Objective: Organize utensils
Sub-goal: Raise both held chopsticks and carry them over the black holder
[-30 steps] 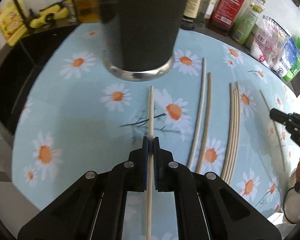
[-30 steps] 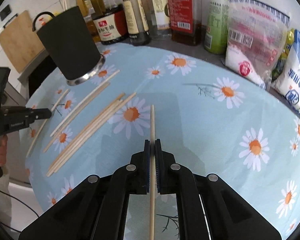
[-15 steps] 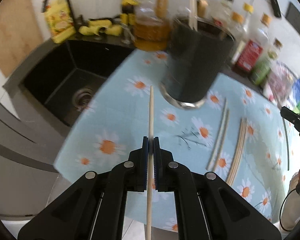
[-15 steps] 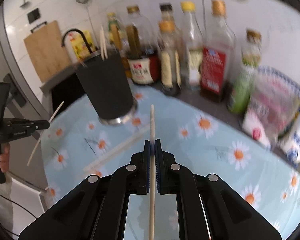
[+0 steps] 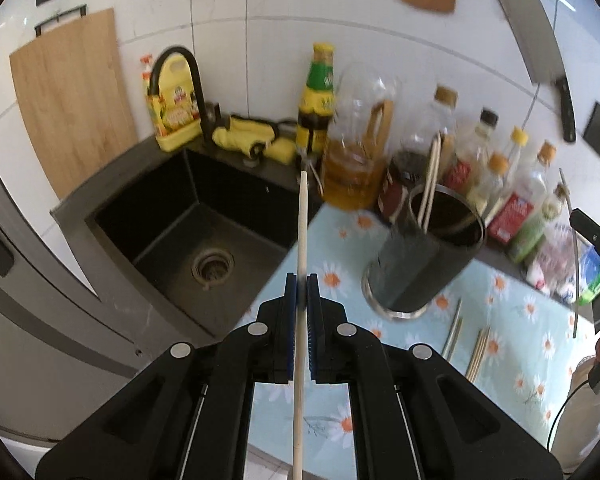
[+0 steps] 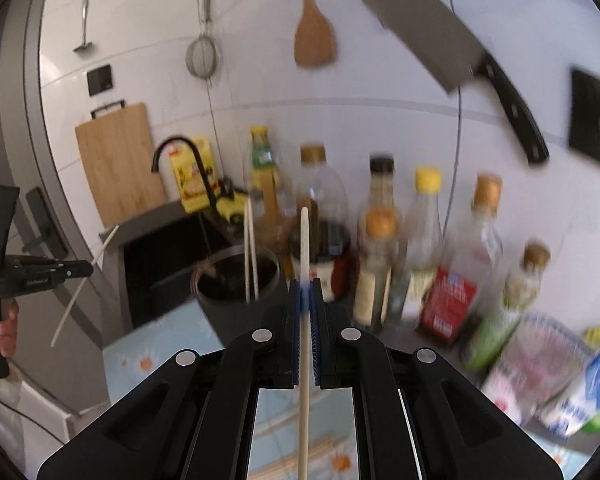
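Observation:
My left gripper (image 5: 301,282) is shut on a pale wooden chopstick (image 5: 302,224), held in the air left of the black utensil cup (image 5: 424,264). The cup stands on the daisy-print cloth (image 5: 512,320) with two chopsticks (image 5: 430,188) upright in it. My right gripper (image 6: 305,288) is shut on another chopstick (image 6: 304,240), raised just right of the cup (image 6: 236,292). Several loose chopsticks (image 5: 478,350) lie on the cloth in front of the cup. The left gripper (image 6: 84,268) and its chopstick show at the far left of the right wrist view.
A black sink (image 5: 188,240) with a curved tap (image 5: 180,76) lies left of the cloth. Bottles (image 6: 384,264) and food bags (image 6: 540,364) line the back of the counter. A cleaver (image 6: 440,36), a wooden spatula (image 6: 314,36), a strainer and a cutting board (image 5: 72,92) are on the wall.
Both grippers have risen from the cloth, each carrying its chopstick, and have tilted up so the wall and the cup's open top now show.

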Demonstrator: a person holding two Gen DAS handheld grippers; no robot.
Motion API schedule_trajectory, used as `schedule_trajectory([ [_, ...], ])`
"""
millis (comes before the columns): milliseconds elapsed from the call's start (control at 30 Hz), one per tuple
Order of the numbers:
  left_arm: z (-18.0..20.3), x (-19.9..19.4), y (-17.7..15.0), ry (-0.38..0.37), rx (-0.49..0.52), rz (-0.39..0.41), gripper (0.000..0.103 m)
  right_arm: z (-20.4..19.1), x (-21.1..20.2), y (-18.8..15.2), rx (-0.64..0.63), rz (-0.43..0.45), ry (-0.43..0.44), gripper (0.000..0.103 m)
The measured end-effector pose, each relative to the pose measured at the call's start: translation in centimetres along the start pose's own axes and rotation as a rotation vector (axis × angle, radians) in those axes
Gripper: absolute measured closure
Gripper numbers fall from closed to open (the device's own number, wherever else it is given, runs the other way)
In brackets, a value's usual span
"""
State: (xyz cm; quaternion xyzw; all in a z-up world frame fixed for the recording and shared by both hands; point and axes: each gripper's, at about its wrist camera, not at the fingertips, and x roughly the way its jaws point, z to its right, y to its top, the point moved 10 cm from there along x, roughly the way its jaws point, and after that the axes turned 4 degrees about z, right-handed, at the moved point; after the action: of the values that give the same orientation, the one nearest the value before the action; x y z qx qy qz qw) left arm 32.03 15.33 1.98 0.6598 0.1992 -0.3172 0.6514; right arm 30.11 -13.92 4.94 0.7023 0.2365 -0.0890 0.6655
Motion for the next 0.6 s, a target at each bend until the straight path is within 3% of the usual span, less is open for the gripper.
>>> schedule_trajectory([
  [267,1.6,-2.0,5.3,-0.039,0.017,0.102,0.098,-1.9,0.8,5.2,-0.009,0.097,0.040,0.098],
  [600,7.0,-1.4,10.2,-0.227,0.030,0.205,0.098,-4.0,2.5,8.8,0.037,0.210,0.132,0.098],
])
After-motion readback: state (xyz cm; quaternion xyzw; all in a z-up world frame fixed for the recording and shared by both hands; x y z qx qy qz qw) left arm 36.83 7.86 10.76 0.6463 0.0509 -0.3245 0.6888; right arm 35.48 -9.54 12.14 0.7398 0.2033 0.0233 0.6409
